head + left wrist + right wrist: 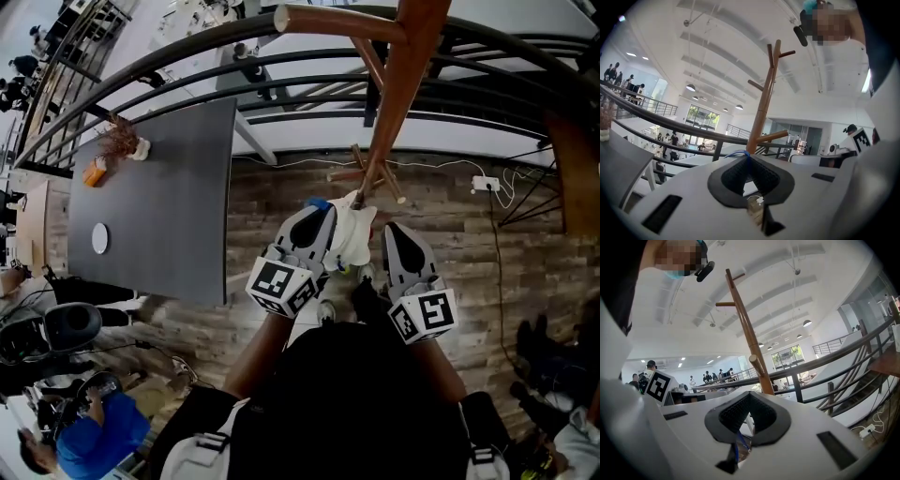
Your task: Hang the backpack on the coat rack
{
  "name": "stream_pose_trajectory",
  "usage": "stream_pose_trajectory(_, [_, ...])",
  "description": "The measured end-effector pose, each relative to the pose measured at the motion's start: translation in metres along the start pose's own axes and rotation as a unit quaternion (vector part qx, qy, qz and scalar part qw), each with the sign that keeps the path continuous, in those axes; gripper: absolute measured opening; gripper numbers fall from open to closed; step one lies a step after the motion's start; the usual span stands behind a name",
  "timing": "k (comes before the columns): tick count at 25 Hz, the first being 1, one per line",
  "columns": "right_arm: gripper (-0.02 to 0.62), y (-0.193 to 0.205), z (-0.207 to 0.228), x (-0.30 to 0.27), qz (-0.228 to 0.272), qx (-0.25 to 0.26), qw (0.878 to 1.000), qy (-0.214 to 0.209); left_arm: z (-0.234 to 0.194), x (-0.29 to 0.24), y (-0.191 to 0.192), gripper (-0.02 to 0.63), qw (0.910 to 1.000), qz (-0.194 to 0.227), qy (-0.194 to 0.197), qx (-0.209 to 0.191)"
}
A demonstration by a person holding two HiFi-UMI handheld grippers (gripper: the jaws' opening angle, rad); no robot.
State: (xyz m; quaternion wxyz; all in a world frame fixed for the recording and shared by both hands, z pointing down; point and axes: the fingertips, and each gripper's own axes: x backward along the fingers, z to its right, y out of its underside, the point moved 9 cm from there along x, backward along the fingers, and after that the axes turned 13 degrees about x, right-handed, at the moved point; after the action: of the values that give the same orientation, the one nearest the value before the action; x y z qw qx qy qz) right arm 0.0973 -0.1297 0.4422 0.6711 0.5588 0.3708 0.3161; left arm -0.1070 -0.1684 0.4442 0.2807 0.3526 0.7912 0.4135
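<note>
The wooden coat rack (389, 112) rises right in front of me, its base legs (370, 178) on the plank floor. A white backpack (354, 234) with a blue top hangs between my two grippers, close to the pole. My left gripper (323, 214) is shut on a thin blue strap (737, 153) of the backpack. Shut as well, my right gripper (392, 232) has a blue strap (738, 446) running down between its pads. Both gripper views look up the coat rack (761, 108) (749, 341) with its bare pegs. The jaws hide most of the backpack.
A dark grey table (159, 206) stands to the left with a dried plant (119, 141) and a white disc (99, 238). A black railing (281, 56) curves behind the rack. A power strip (485, 184) and cable lie at right. People sit at lower left.
</note>
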Motion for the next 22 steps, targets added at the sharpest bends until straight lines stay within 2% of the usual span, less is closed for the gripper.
stream_pose_trajectory(13, [0.012, 0.008, 0.011, -0.009, -0.015, -0.009, 1.000, 0.001, -0.005, -0.018, -0.002, 0.013, 0.9999, -0.006, -0.002, 0.009])
stream_pose_trajectory(22, [0.012, 0.012, 0.019, -0.011, -0.018, -0.011, 1.000, -0.007, -0.003, -0.029, -0.005, 0.013, 1.0000, -0.002, -0.003, -0.001])
